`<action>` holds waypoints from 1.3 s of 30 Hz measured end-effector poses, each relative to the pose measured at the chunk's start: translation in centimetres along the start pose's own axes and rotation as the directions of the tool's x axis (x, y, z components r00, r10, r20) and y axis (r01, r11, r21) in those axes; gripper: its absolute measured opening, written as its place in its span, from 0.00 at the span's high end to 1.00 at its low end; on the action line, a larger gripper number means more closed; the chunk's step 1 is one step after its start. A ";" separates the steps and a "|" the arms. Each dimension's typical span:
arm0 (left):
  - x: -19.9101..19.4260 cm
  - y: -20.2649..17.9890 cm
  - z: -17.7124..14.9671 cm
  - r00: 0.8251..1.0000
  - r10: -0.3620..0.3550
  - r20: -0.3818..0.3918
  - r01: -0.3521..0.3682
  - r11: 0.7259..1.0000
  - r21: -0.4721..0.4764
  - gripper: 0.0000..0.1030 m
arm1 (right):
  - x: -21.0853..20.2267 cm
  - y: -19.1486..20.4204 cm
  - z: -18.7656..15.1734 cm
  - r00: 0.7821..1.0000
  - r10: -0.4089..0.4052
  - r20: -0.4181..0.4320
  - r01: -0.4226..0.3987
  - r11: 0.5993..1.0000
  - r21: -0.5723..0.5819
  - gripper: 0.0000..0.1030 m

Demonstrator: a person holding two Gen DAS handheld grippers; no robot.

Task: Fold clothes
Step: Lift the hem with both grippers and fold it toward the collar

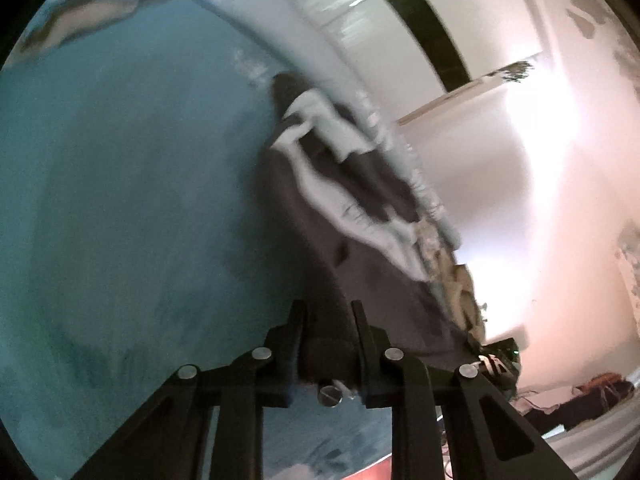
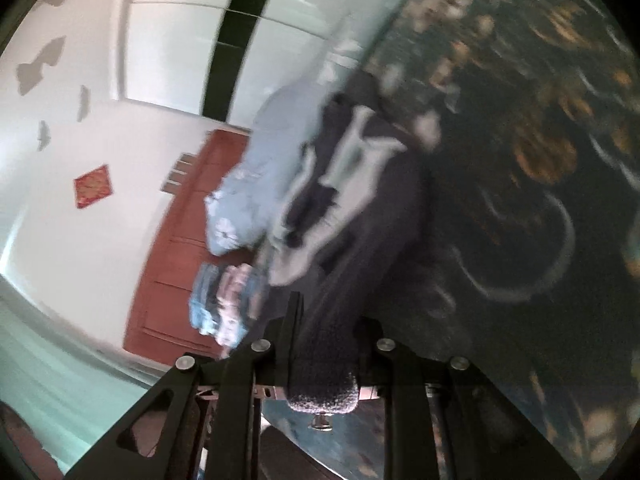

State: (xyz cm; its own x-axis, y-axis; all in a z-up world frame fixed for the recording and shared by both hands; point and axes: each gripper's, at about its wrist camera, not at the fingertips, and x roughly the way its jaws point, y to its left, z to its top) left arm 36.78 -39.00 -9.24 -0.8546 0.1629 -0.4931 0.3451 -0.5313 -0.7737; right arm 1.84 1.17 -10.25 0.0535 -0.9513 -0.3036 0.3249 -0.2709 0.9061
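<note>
A dark grey garment with a white printed pattern hangs stretched away from my left gripper, which is shut on its edge, above a teal bed sheet. In the right wrist view the same dark grey garment runs from my right gripper, which is shut on a rolled edge of it. Both views are blurred by motion.
A dark floral bedspread fills the right of the right wrist view. A light blue floral cloth and a pile of folded clothes lie beyond the garment. A red-brown door and white walls stand behind.
</note>
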 end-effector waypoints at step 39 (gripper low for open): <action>5.4 0.7 3.2 0.974 0.226 0.020 -0.226 0.974 0.018 0.39 | 9.6 3.3 16.0 1.000 -0.007 0.012 0.007 0.999 -0.041 0.81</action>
State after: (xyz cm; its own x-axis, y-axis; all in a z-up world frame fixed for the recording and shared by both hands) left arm 31.19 -41.21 -11.18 -0.7621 0.0218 -0.6471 0.5227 -0.5691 -0.6347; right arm -11.66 -11.21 -5.49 0.0404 -0.9511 -0.3062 0.3641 -0.2714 0.8909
